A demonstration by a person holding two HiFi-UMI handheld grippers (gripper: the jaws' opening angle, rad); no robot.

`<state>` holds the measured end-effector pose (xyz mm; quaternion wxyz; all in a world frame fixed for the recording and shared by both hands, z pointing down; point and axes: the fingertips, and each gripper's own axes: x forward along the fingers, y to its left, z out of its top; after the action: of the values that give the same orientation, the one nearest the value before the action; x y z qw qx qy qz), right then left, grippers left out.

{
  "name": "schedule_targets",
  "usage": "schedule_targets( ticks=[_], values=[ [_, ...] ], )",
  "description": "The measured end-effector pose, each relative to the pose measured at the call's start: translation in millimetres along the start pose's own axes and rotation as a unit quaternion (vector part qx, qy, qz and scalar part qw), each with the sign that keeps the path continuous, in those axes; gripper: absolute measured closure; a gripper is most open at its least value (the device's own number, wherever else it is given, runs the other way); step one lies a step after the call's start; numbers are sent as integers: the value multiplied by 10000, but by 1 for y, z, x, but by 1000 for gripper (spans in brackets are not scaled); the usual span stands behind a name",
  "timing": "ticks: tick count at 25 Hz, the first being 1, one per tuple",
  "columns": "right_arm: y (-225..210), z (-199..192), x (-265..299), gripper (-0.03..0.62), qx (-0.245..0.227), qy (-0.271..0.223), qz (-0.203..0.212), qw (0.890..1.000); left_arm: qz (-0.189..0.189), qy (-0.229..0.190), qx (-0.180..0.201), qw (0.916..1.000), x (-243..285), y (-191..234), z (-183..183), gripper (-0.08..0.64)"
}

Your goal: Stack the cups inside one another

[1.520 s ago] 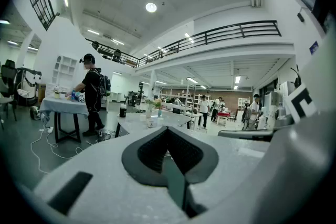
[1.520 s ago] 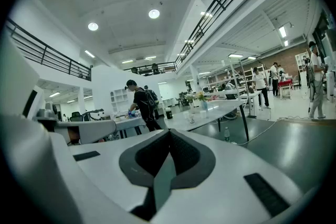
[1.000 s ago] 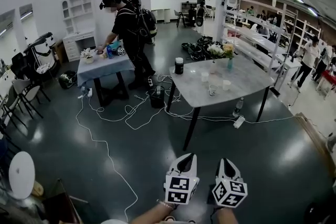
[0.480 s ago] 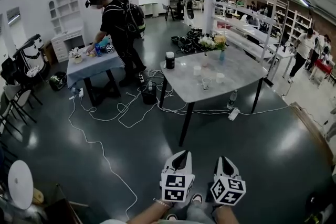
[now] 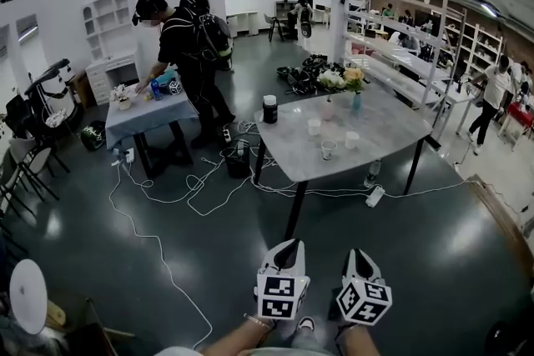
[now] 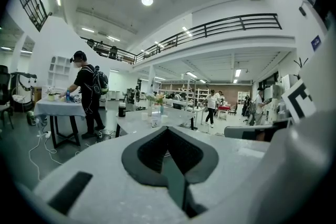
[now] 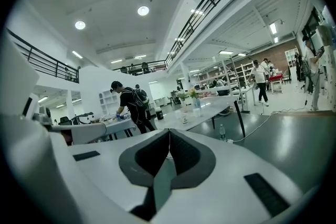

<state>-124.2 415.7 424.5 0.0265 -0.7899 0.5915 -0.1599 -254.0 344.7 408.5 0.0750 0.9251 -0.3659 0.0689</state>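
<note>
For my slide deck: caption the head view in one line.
Shut and empty, left gripper and right gripper side by side over dark floor, facing the table with cups.

Cups [image 5: 328,149] on grey table [image 5: 392,129] are showing too small to tell contents or material. Wearer's forearms [image 5: 238,339] are running off btm edge, head view. White round obj [image 5: 17,296] is getting cut by left edge; can't ID. Bottle [image 5: 372,172] under table is showing too small for label detail.

Head camera looks down; both gripper views share its distant table [image 5: 392,119]
</note>
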Motion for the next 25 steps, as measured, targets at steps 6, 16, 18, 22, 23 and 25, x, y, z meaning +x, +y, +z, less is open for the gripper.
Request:
schedule_targets(
  ticks=[6, 16, 18, 22, 23, 25],
  values=[
    [-22, 21, 47, 584, -21, 40, 169, 9998, 147, -63, -62, 9999, 51, -1, 20, 566],
    [-78, 40, 101, 584, 34, 198, 267, 9994, 192, 74, -114, 9997, 128, -23, 25, 565],
    [-85, 45, 113, 584, 62, 227, 297, 9993, 262, 81, -74, 9996, 140, -22, 29, 566],
    [-102, 49, 135, 584, 129, 292, 327, 9990, 305, 200, -42, 9993, 164, -22, 25, 566],
    [-106, 50, 141, 584, 133, 312, 353, 9988, 305, 227, -84, 9992, 170, -24, 24, 566],
    [-111, 50, 151, 584, 118, 356, 429, 9984, 325, 236, -179, 9990, 181, -25, 24, 566]
  ],
)
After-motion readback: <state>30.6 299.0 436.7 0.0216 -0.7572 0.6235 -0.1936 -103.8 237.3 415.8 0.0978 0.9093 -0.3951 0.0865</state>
